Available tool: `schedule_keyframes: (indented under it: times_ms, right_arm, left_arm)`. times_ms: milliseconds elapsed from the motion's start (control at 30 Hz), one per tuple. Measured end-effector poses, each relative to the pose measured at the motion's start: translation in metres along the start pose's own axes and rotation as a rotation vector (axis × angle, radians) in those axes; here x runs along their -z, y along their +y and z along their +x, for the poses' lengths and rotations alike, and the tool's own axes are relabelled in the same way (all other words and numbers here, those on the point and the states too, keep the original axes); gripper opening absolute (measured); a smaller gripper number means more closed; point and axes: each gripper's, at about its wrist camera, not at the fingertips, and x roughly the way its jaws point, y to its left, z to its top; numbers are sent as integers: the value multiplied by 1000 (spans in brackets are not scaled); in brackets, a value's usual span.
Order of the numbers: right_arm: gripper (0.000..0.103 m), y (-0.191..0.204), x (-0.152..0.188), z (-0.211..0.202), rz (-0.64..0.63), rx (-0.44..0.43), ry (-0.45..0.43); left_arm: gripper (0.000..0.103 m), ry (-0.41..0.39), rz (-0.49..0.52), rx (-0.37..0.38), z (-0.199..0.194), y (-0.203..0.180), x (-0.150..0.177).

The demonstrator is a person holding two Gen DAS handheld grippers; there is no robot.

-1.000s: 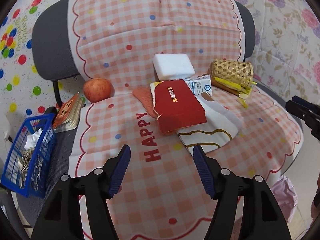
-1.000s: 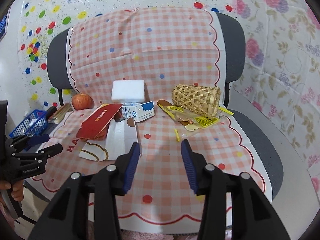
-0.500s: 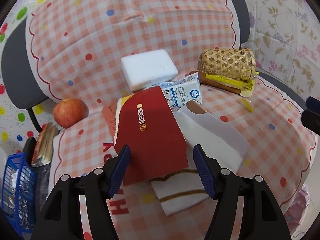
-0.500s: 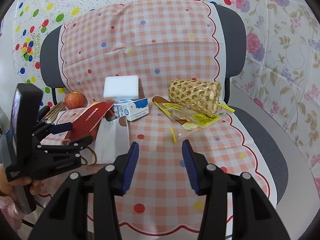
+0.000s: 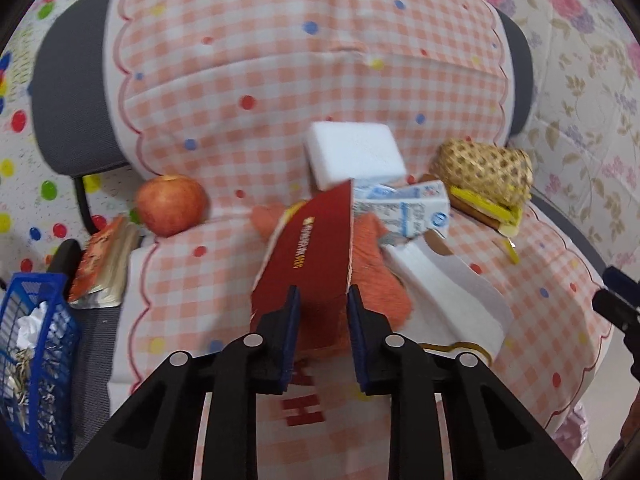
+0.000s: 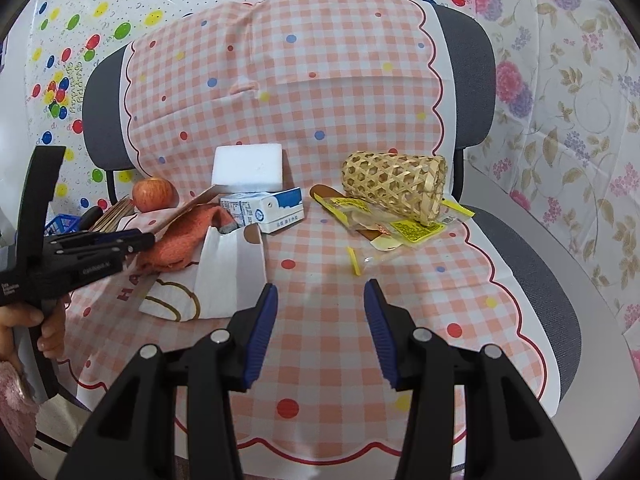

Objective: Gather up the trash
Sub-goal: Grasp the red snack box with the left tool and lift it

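A flat red carton [image 5: 312, 256] stands tilted up off the checked chair cover [image 5: 224, 272]. My left gripper [image 5: 320, 300] is closing on its near edge, pads pressing both sides. Under it lie an orange cloth [image 5: 376, 276] and a white paper bag [image 5: 448, 292]. Behind are a blue-and-white milk carton [image 5: 408, 208] and a white foam block [image 5: 352, 152]. My right gripper [image 6: 320, 296] hovers over the seat's front, jaws opening with nothing between them. Yellow wrappers [image 6: 400, 228] lie ahead of it. The left gripper [image 6: 148, 238] shows at the left of the right wrist view.
A woven bamboo basket [image 6: 394, 184] lies on its side at the back right. An apple [image 5: 170, 204] and a foil snack packet [image 5: 104, 268] sit at the left. A blue basket [image 5: 32, 360] holding scraps stands beside the chair. Grey seat edges [image 6: 532, 264] drop off on the right.
The left gripper moved forward over the red carton and its jaws narrowed onto it; the carton's near edge now tilts up. The right gripper's jaws widened slightly and it stayed in place.
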Motion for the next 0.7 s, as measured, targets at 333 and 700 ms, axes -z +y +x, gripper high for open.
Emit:
schedule_keyframes:
  times_ms: [333,700]
  right_arm:
    - [53,20,-6,-2,-31,-14,5]
    - [56,26,-9,-1,-19,10,21]
  left_arm:
    - [10,-25,-37,14,-4,39,3]
    - [10,38,3,21,22,36,-7]
